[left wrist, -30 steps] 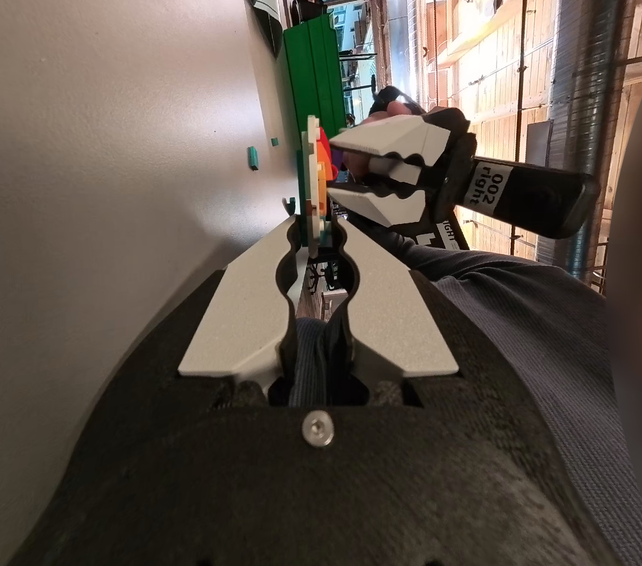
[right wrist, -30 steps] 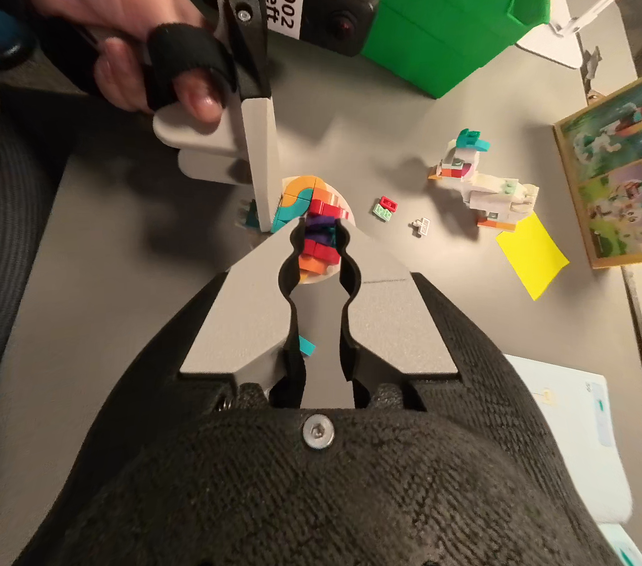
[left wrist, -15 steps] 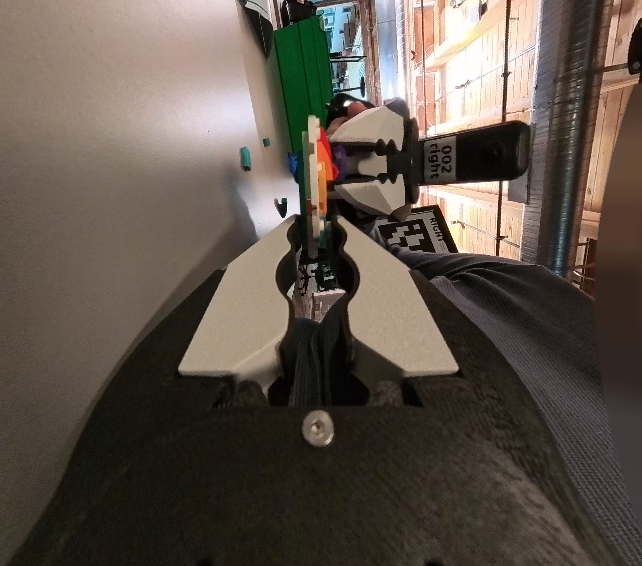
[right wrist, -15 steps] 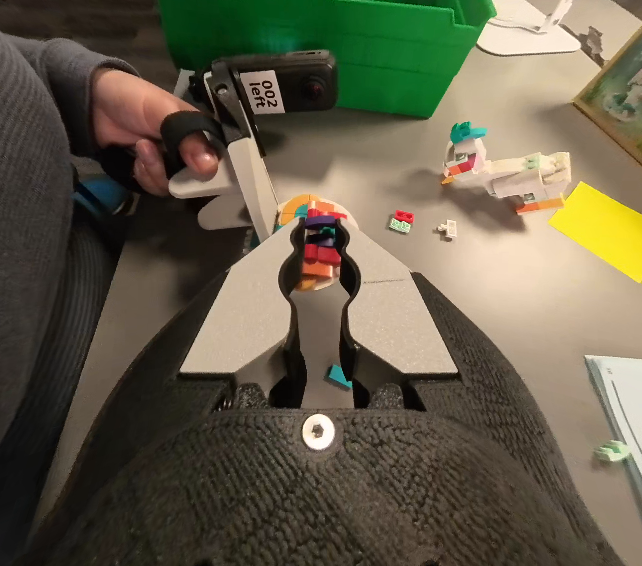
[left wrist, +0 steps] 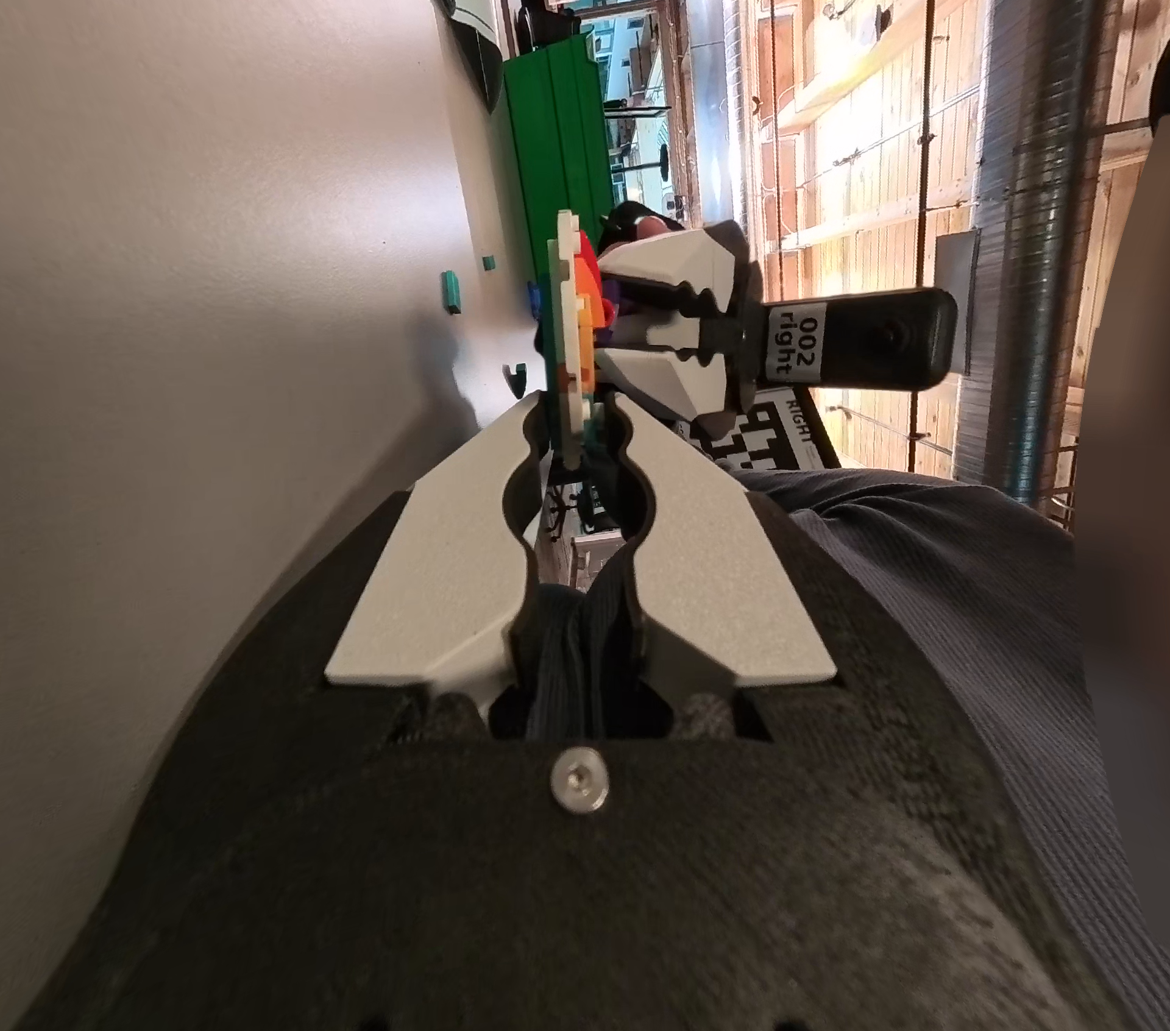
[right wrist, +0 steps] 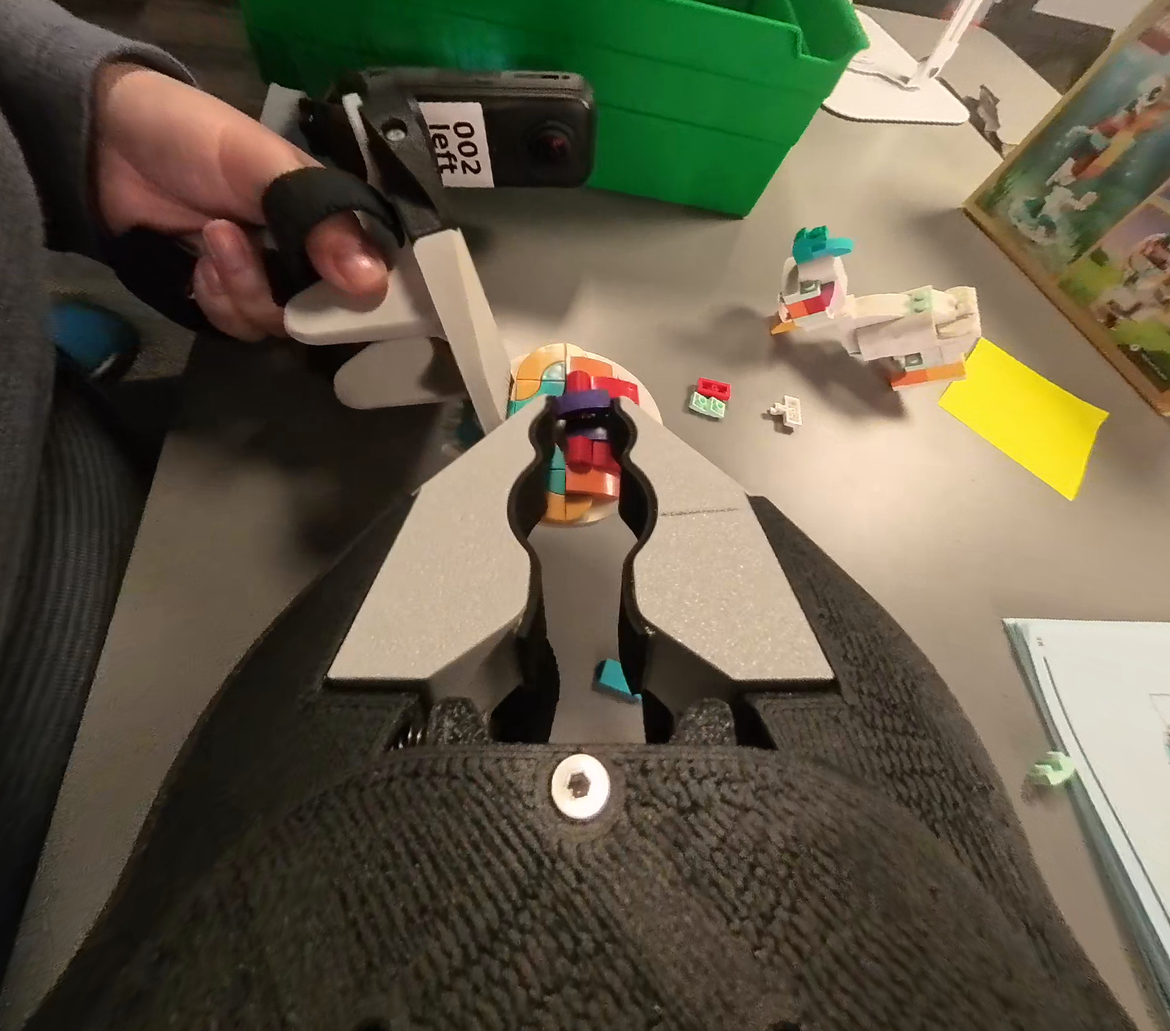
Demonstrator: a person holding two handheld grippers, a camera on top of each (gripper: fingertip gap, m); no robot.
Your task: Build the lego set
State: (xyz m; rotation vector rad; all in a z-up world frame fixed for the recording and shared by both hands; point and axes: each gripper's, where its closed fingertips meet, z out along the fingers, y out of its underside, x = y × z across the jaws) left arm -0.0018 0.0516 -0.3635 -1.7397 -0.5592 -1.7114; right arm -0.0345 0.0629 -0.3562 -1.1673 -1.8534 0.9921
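A round tan lego plate (right wrist: 546, 367) carries orange, teal and tan tiles and a stack of red and purple bricks (right wrist: 585, 434). My left gripper (left wrist: 575, 409) is shut on the plate's edge and holds it on edge above the table; the plate (left wrist: 565, 304) shows edge-on in the left wrist view. The left gripper also shows in the right wrist view (right wrist: 497, 405). My right gripper (right wrist: 582, 421) is shut on the brick stack on the plate's face, and it also shows in the left wrist view (left wrist: 608, 317).
A green bin (right wrist: 570, 19) stands at the back. On the grey table (right wrist: 791, 526) are a white lego bird (right wrist: 886, 317), a yellow note (right wrist: 1025, 424), a picture box (right wrist: 1089, 241), a red and green piece (right wrist: 709, 396), a white piece (right wrist: 785, 412), a teal piece (right wrist: 611, 678) and a booklet (right wrist: 1101, 747). Left and right tips are no more than a few centimetres apart.
My right gripper has swung from looking down on the plate to a lower, squarer angle, staying shut on the stack. My left gripper keeps its hold on the plate.
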